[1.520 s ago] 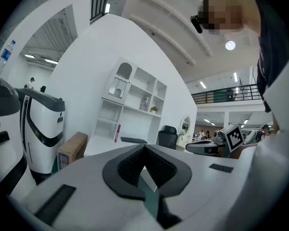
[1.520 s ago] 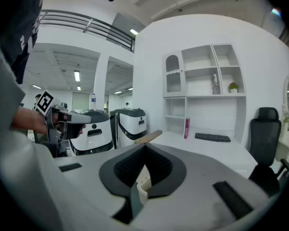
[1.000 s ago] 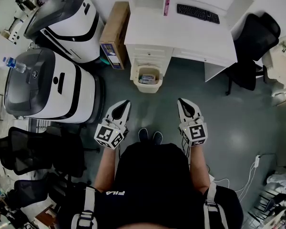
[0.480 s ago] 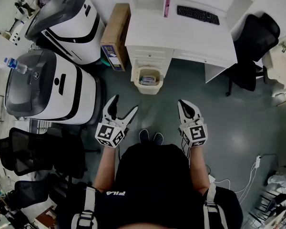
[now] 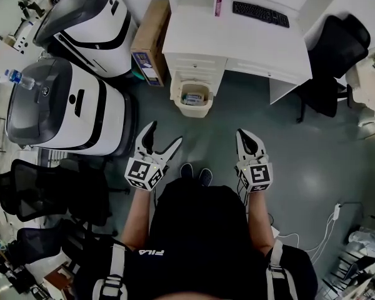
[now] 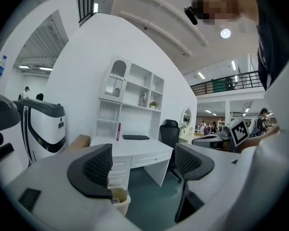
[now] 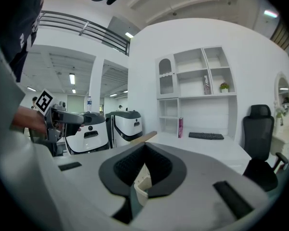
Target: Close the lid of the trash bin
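The cream trash bin (image 5: pixel 195 99) stands on the floor against the white desk (image 5: pixel 237 39); its top is open and there is rubbish inside. My left gripper (image 5: pixel 162 135) hangs a good way short of it, jaws spread wide with nothing between them. In the left gripper view the bin (image 6: pixel 119 199) shows low beside the left pad, and the left gripper (image 6: pixel 143 165) holds only air. My right gripper (image 5: pixel 244 133) is off to the bin's right, shut and empty. In the right gripper view a sliver of the bin (image 7: pixel 142 186) shows below the closed right gripper (image 7: pixel 142 170).
Two large white-and-black machines (image 5: pixel 62 108) fill the left side. A cardboard box (image 5: pixel 150 42) leans beside the desk, and a keyboard (image 5: pixel 260 14) lies on it. Black office chairs (image 5: pixel 334 61) stand right and lower left. A cable (image 5: pixel 328 224) runs across the floor at right.
My left gripper's jaws have gone from shut to wide open. Both grippers have shifted slightly; the right one stays shut.
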